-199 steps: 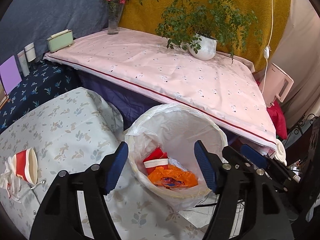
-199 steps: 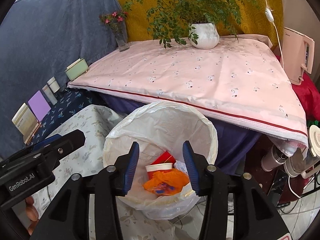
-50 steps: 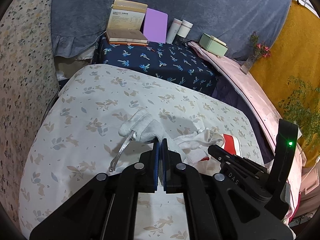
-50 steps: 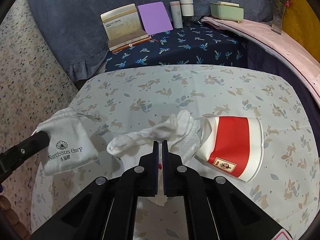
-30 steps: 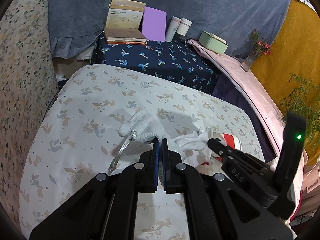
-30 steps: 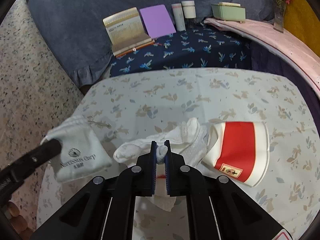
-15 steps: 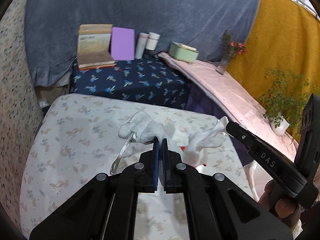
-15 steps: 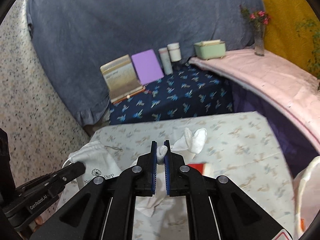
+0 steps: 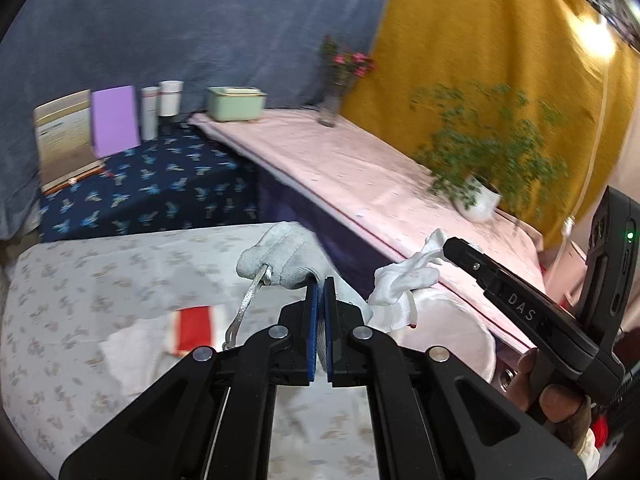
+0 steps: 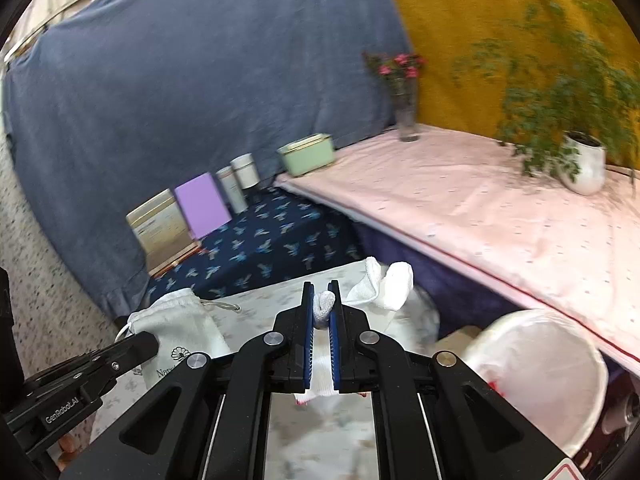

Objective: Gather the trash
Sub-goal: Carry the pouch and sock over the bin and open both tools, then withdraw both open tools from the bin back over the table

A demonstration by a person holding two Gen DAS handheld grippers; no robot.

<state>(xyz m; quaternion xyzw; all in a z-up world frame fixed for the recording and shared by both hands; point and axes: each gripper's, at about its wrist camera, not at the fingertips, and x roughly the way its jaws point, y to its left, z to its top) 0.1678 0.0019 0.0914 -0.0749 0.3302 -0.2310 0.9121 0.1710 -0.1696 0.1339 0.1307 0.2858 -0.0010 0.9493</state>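
Observation:
My left gripper (image 9: 320, 292) is shut on a white drawstring pouch (image 9: 288, 256), its silver cord dangling to the left. My right gripper (image 10: 322, 300) is shut on a white glove (image 10: 384, 284) whose fingers stick up past the tips. Both are held in the air above the floral-cloth table (image 9: 100, 272). A red-and-white paper cup (image 9: 192, 328) lies on that table beside crumpled white tissue. The bin with its white liner (image 10: 540, 360) stands low to the right, off the table's edge. In the left wrist view the right gripper (image 9: 446, 244) carries the glove (image 9: 400, 280) above the bin (image 9: 460, 332).
A pink-covered table (image 10: 480, 208) runs along the back with a potted plant (image 10: 580, 160), a flower vase (image 10: 404, 120) and a green box (image 10: 308, 156). A navy-cloth shelf (image 9: 160, 188) holds books and two cups. A person's hand (image 9: 552, 396) grips the right handle.
Both grippers have lifted pouch and glove off the floral table and swung right, bringing the bin into view. The paper cup stays on the table.

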